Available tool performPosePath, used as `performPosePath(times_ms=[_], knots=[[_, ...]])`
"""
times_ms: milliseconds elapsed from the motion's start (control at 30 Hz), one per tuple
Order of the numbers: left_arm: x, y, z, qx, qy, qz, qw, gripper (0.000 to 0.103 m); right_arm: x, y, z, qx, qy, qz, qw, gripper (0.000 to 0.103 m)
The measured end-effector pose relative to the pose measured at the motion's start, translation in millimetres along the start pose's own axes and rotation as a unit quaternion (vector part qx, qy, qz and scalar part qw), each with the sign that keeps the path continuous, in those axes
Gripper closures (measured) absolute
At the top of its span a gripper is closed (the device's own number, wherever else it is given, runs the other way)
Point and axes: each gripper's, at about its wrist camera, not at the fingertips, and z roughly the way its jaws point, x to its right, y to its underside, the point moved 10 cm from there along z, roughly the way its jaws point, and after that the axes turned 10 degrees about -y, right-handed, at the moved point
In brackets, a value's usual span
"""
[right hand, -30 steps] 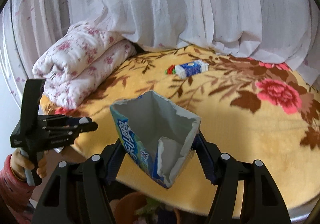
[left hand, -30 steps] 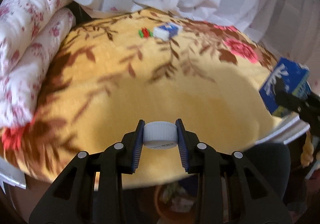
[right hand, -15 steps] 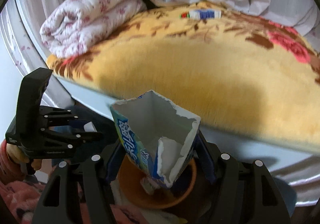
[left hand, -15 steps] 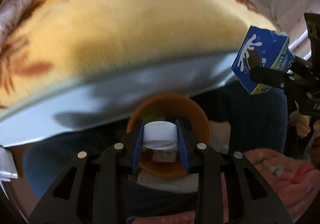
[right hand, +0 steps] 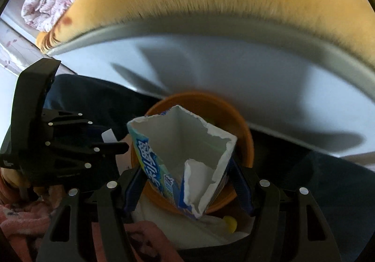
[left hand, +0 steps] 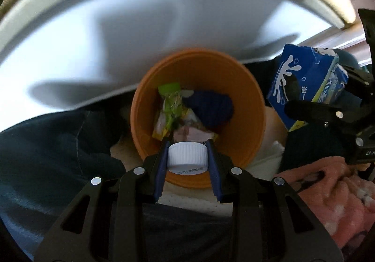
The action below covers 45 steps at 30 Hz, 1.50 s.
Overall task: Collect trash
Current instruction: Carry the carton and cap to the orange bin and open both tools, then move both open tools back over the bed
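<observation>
Both grippers are pointing down over the orange bin [left hand: 254, 107] beside the bed [right hand: 234, 69]. The left gripper [left hand: 188, 156] is clenching a white bottle cap [left hand: 187, 154] in its jaws, just above the near rim. The right gripper [right hand: 187, 182] is grasping a torn blue carton [right hand: 178, 163] over the bin's mouth. Wrappers [left hand: 172, 107] are lying inside the bin.
</observation>
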Motion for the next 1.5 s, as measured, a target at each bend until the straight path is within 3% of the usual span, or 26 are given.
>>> performPosePath(times_ms=[100, 167, 233, 533, 933, 1067, 1167, 1300, 1500], knots=[[0, 2, 8, -0.02, 0.004, -0.005, 0.9998, 0.066, 6, 2, 12, -0.019, 0.003, 0.01, 1.0, 0.034], [-1, 1, 8, -0.021, 0.001, -0.004, 0.9998, 0.041, 7, 3, 14, -0.023, 0.009, 0.01, 1.0, 0.022], [-4, -2, 6, -0.014, -0.006, -0.008, 0.9998, 0.029, 6, 2, 14, -0.02, 0.013, 0.005, 1.0, 0.02], [-7, -3, 4, -0.019, -0.005, -0.015, 0.9997, 0.028, 14, 1, 5, -0.012, 0.009, 0.016, 1.0, 0.019], [-10, -10, -13, 0.003, -0.01, -0.013, 0.9999, 0.027, 11, -5, -20, 0.011, 0.015, 0.004, 1.0, 0.019], [-10, -24, -44, 0.039, -0.006, -0.004, 0.9992, 0.025, 2, -14, -44, 0.036, 0.011, -0.008, 0.999, 0.019], [-12, -42, -83, 0.092, 0.006, -0.004, 0.9958, 0.019, -13, -33, -75, 0.072, 0.007, -0.029, 0.997, 0.019], [-23, -75, -140, 0.17, 0.016, -0.015, 0.9852, 0.014, -29, -68, -117, 0.129, -0.001, -0.046, 0.991, 0.018], [-52, -130, -182, 0.235, -0.016, -0.036, 0.9711, 0.011, -19, -137, -158, 0.197, 0.005, -0.038, 0.98, 0.014]])
